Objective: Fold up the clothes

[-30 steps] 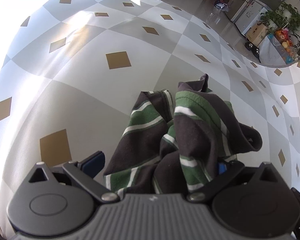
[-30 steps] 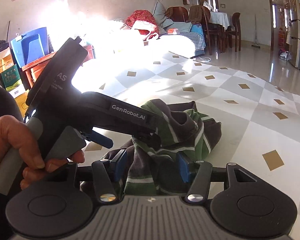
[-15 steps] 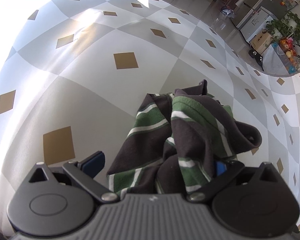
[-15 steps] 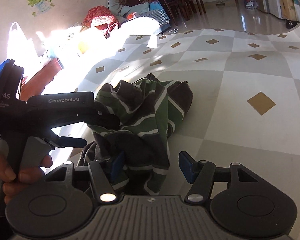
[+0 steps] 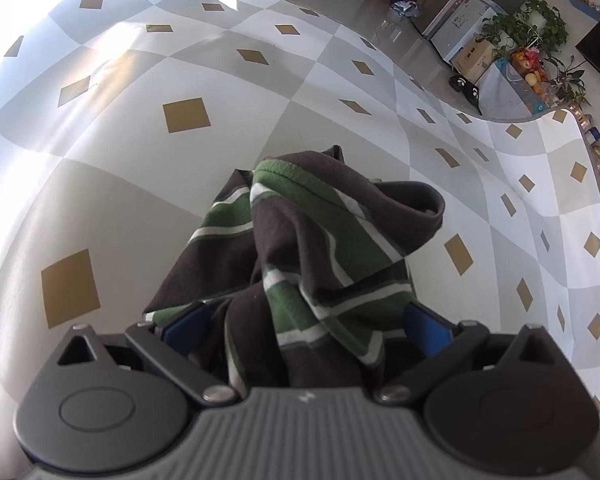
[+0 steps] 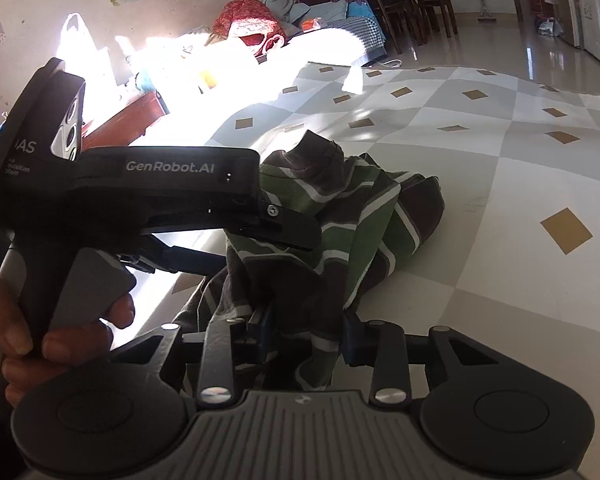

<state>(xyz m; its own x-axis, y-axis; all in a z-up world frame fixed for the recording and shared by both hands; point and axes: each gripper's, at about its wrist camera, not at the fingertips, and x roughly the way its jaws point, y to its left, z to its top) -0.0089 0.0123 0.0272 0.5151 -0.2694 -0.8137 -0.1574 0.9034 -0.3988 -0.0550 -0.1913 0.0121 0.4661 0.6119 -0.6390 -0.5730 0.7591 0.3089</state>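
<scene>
A crumpled garment with dark brown, green and white stripes point(image 5: 312, 248) lies bunched on a grey-and-white checked surface with tan diamonds point(image 5: 140, 184). My left gripper point(image 5: 306, 322) has its blue pads either side of a thick bunch of the cloth and is closed on it. In the right wrist view the garment point(image 6: 364, 220) lies in front, and my right gripper point(image 6: 306, 336) is shut on a fold of it. The left gripper's black body point(image 6: 172, 196) reaches in from the left over the cloth, held by a hand point(image 6: 60, 332).
The checked surface's edge curves at the far right point(image 5: 556, 116). Beyond it are a fridge point(image 5: 464, 12), potted plants point(image 5: 532, 36) and a cardboard box. In the right wrist view a couch with cushions point(image 6: 300, 20), dining chairs point(image 6: 404, 4) and a wooden table point(image 6: 132, 116) stand behind.
My right gripper has closed from wide open onto a fold of the garment. My left gripper's fingers have narrowed around the cloth bunch, and the garment is gathered higher.
</scene>
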